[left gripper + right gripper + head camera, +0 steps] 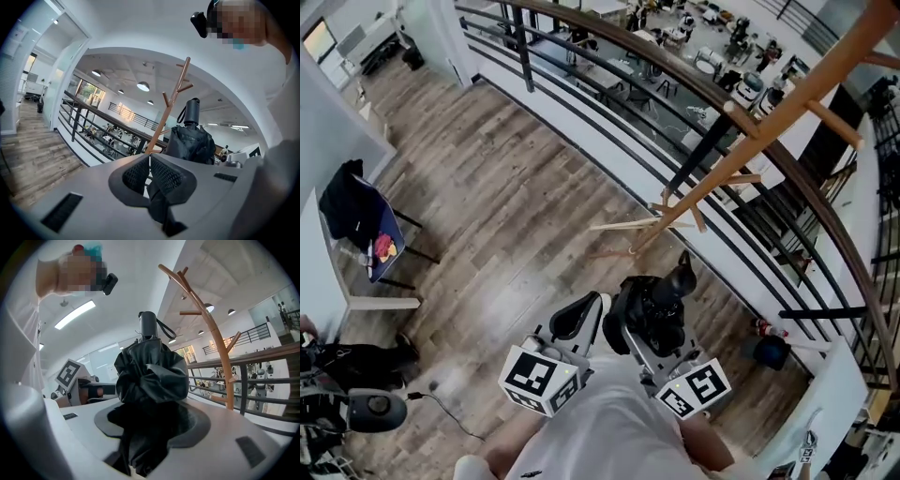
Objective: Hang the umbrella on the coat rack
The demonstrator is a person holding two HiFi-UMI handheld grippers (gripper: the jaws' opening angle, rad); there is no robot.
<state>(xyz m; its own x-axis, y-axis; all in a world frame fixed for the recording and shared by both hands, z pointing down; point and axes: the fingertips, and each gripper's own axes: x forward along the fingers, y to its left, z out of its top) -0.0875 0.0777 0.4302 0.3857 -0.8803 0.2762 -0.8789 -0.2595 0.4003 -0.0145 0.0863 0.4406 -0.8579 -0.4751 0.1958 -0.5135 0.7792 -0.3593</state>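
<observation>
My right gripper (662, 339) is shut on a black folded umbrella (656, 305), whose handle (682, 274) points toward the wooden coat rack (741, 141). In the right gripper view the bunched umbrella (150, 376) fills the right gripper (150, 416), with its handle and strap up top and the coat rack (216, 341) to the right behind it. My left gripper (592, 306) sits just left of the umbrella. In the left gripper view the left gripper (149, 160) has its pads pressed together, and the umbrella (191, 140) and coat rack (172, 101) stand beyond them.
A curved black railing (609, 103) with a wooden handrail runs behind the rack, above a lower floor with desks. A chair (366, 230) draped with dark clothing stands at the left by a white wall. A cable (450, 417) lies on the wooden floor. A dark round object (769, 352) rests at the right.
</observation>
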